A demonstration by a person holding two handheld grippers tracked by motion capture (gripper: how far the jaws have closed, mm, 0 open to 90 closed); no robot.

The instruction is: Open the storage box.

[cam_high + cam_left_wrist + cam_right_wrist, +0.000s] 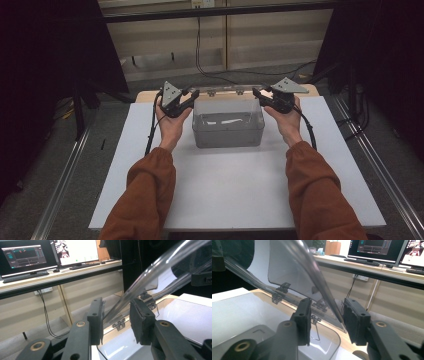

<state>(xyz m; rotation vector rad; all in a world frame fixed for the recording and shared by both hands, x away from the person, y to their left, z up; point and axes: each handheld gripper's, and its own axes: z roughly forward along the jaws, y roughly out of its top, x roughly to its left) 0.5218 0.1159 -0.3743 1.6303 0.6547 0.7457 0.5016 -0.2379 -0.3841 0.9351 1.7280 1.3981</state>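
I hold my left gripper [191,95] and my right gripper [259,93] at the two top corners of the clear plastic box [228,129], which stands near the far edge of the desk [240,195], about in its middle. Its transparent lid [160,275] is raised and tilted on small hinges [284,286]. In each gripper view the lid edge passes between my spread jaws (I cannot tell if the pads touch it). The monitors [27,256] behind show writing too small to read.
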